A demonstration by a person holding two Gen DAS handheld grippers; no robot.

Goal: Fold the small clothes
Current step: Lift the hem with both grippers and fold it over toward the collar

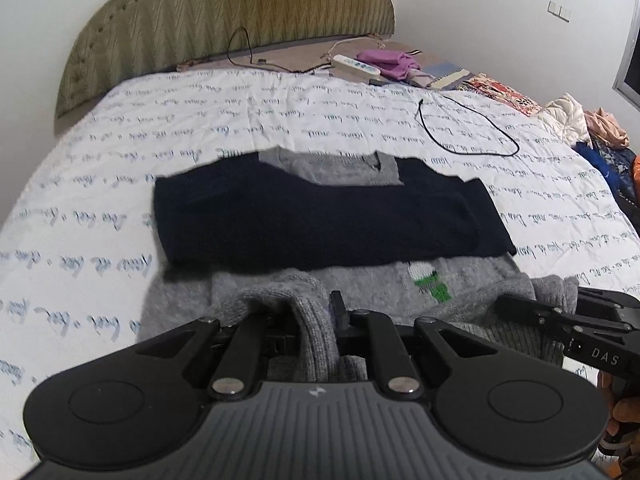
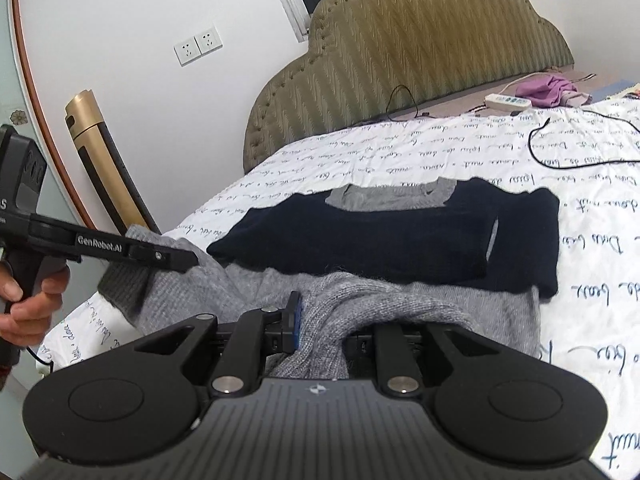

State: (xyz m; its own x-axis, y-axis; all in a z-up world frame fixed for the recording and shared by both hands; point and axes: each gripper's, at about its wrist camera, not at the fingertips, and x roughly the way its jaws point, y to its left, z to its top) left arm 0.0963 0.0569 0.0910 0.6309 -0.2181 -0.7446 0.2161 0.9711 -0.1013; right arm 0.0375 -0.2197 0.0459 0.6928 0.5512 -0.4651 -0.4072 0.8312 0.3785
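A small grey knit sweater (image 1: 360, 288) with dark navy sleeves (image 1: 320, 216) folded across its chest lies on the bed; it also shows in the right wrist view (image 2: 460, 304). My left gripper (image 1: 312, 320) is shut on the sweater's grey bottom hem, which bunches between the jaws. My right gripper (image 2: 320, 320) is shut on the hem at the other corner. Each gripper shows in the other's view: the right one in the left wrist view (image 1: 552, 312), the left one in the right wrist view (image 2: 176, 258). A green and white motif (image 1: 430, 280) shows on the grey knit.
The white bedsheet (image 1: 100, 240) with script print covers the bed. A black cable (image 1: 472, 136) loops beyond the sweater. A white power strip (image 1: 356, 65), purple cloth (image 1: 388, 62) and a clothes pile (image 1: 580, 120) lie far right. The padded headboard (image 1: 224, 16) stands behind.
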